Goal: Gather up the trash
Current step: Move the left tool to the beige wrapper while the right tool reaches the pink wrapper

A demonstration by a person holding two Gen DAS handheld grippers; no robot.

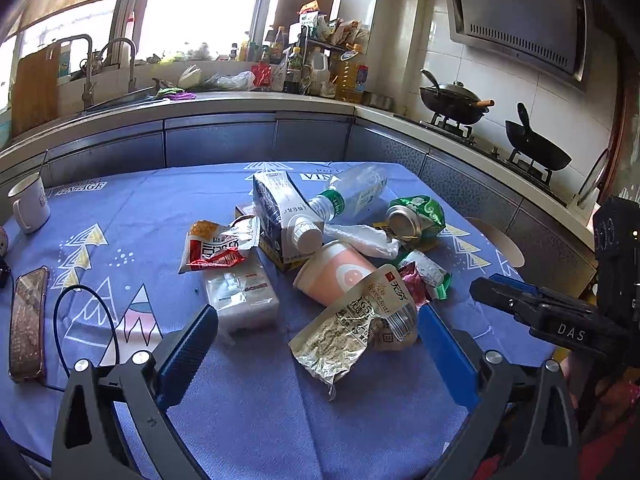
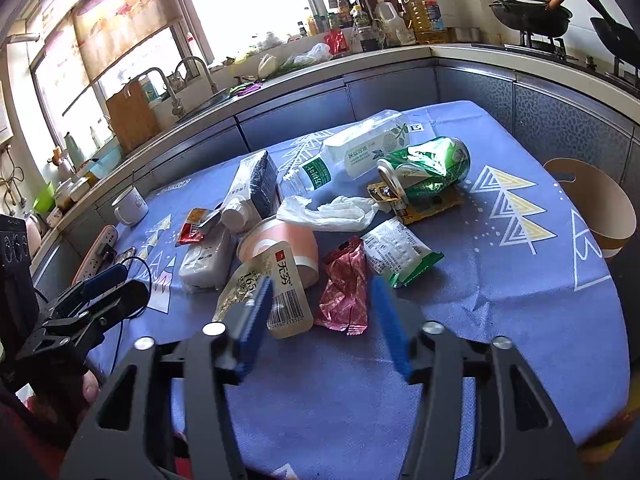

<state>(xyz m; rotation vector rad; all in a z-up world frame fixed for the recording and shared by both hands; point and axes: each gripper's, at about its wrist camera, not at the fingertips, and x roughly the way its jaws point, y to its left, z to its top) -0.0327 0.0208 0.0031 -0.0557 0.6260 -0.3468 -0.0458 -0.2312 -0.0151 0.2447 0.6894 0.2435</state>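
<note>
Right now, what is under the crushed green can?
The crushed green can lies on a yellow wrapper, beside crumpled tissue. How much of the wrapper lies beneath, or anything else, is covered.

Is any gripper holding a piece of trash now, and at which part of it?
Nothing is held. The left gripper and the right gripper both stand open above the tablecloth, pads touching no trash.

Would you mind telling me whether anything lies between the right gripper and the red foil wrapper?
Nothing visible does. The right gripper is open, and the red foil wrapper lies flat on the tablecloth just ahead of its fingertips, uncovered.
</note>
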